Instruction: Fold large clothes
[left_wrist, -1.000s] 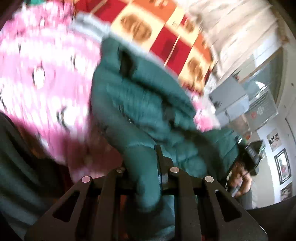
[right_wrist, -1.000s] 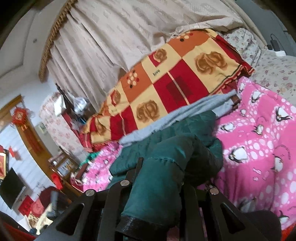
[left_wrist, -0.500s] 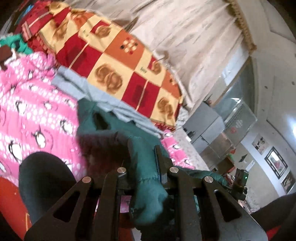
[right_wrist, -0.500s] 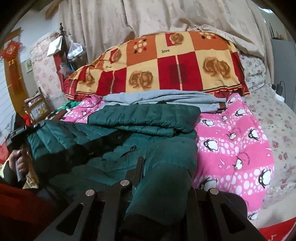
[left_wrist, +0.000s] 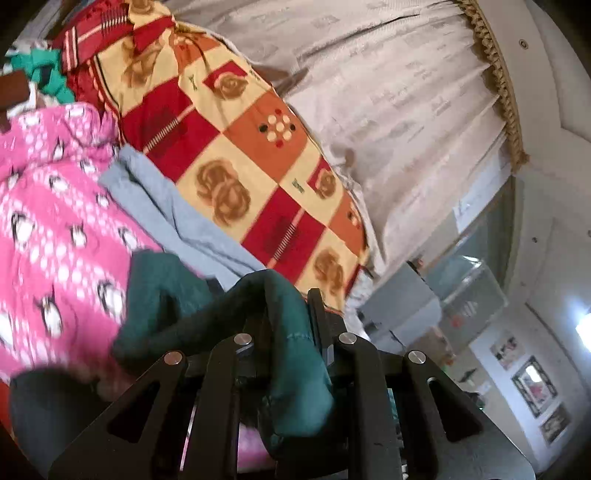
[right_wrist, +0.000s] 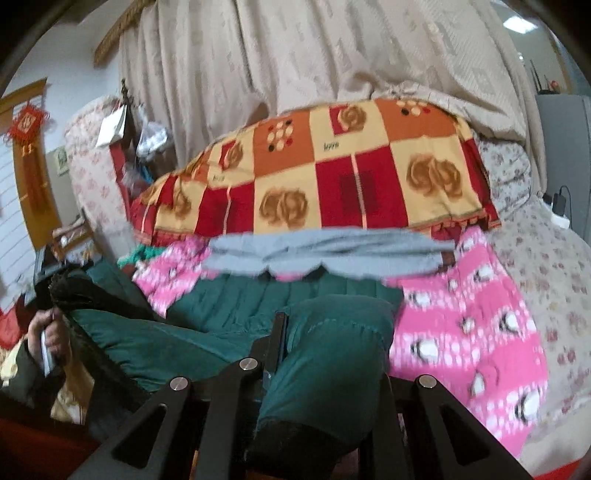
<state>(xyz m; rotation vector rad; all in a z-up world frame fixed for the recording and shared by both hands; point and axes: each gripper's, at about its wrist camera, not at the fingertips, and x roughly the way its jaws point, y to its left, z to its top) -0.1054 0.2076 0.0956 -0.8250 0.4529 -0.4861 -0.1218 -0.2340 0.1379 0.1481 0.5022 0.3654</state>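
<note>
On the pink penguin blanket (right_wrist: 469, 332) lies a dark green quilted down jacket (right_wrist: 236, 314), spread across the blanket's near part, with both grippers clamped on its fabric. Right gripper (right_wrist: 325, 354): jaws narrowed on a thick green sleeve or hem fold that bulges up between the fingers and hangs toward the camera; a darker cuff edge shows at its lower end. Left gripper (left_wrist: 291, 332): jaws closed down on another green fold of the jacket (left_wrist: 295, 369), cloth draped over and between the fingers, lifted above the blanket (left_wrist: 44, 258). In the right wrist view, the left gripper's end of the jacket is raised at the far left of the blanket, where a hand (right_wrist: 50, 332) grips a handle beside dark fur trim (right_wrist: 74, 288). Just behind the jacket, at the blanket's far edge, lies a folded grey garment (right_wrist: 325, 254), flat, touching the blanket. Behind that, a red, orange and cream checked quilt (right_wrist: 332, 177) with rose prints is piled up against beige curtains (right_wrist: 295, 55). Right of the blanket is a floral bedsheet (right_wrist: 554, 266) with a white charger and cable (right_wrist: 559, 210) near its far edge. Left of the blanket: a red Chinese knot ornament (right_wrist: 26, 125) on a wooden door frame. Left wrist view is motion-blurred; framed pictures (left_wrist: 533, 384) on the wall far right. No containers are clearly visible; a grey cabinet-like box (left_wrist: 402, 306) beyond the quilt is too blurred to tell what it is.
</note>
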